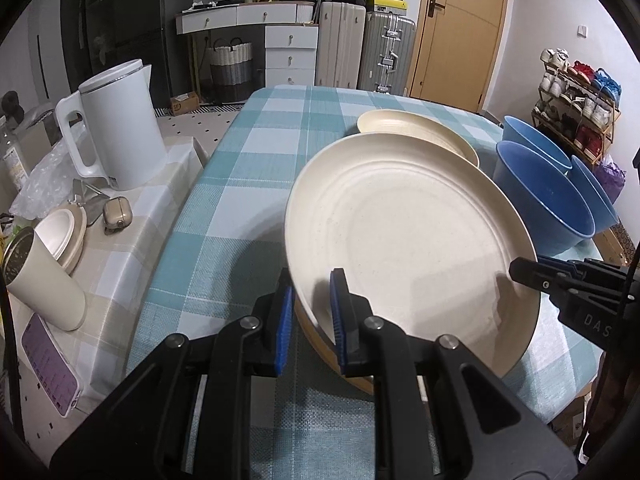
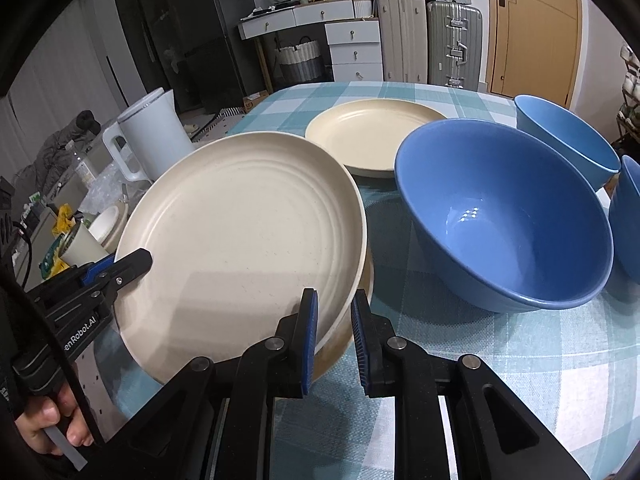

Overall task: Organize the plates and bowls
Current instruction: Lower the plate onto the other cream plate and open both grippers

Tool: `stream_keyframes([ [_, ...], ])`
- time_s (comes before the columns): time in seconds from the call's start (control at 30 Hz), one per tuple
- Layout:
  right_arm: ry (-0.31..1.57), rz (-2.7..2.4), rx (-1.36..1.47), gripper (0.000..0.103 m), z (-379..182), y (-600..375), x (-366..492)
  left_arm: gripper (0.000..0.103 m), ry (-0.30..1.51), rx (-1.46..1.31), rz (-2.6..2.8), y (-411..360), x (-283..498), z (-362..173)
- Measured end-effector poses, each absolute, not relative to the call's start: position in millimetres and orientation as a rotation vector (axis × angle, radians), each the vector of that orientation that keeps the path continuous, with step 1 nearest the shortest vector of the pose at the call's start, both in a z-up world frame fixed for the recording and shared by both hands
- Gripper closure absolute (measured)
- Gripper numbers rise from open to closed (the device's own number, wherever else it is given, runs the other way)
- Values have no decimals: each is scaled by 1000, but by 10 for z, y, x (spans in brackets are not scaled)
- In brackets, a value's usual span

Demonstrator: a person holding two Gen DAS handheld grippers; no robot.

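A large cream plate (image 1: 400,236) (image 2: 248,232) is held low over the checked tablecloth by both grippers. My left gripper (image 1: 312,284) (image 2: 136,260) is shut on its near-left rim. My right gripper (image 2: 335,296) (image 1: 520,272) is shut on the opposite rim. Directly beneath it shows the tan edge of a second plate (image 1: 320,348) (image 2: 340,344), mostly hidden; I cannot tell whether the two touch. A third cream plate (image 1: 416,132) (image 2: 372,136) lies farther back. Three blue bowls stand at the right, the nearest (image 1: 544,204) (image 2: 504,220) close to the held plate.
A white kettle (image 1: 116,128) (image 2: 152,136), a cream cup (image 1: 44,280), a small lidded dish (image 1: 64,232) and a phone (image 1: 48,368) sit on the side table at the left. A person's hand (image 2: 48,428) grips the left gripper's handle. Suitcases and drawers stand behind the table.
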State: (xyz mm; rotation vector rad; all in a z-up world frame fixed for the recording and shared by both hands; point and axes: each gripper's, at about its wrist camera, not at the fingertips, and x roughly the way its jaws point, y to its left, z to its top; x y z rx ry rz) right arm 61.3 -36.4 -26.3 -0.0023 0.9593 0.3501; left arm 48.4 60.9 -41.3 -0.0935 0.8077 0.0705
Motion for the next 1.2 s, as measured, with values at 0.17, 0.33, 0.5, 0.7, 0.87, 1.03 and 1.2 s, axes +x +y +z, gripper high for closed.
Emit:
stream_keyframes([
  [0.17,969,341,-14,85,-300,-361,623,89,822,-93,67,602,517,-489],
  [0.33,978,326,-28,83,-354,-336,632,88,837,-84,63,592,565,-582],
  [0.5,981,318,-45,83,-388,-303,637,87,843,-70,64,579,606,-630],
  [0.7,977,312,-75,82,-404,-258,627,86,853,-36,72,544,611,-648],
  [0.87,972,298,-102,82,-418,-252,613,85,860,-15,68,503,590,-652],
  [1.03,971,302,-110,80,-444,-250,594,84,862,-15,61,504,564,-649],
  [1.2,981,306,-100,80,-480,-273,613,83,862,-25,55,520,560,-651],
])
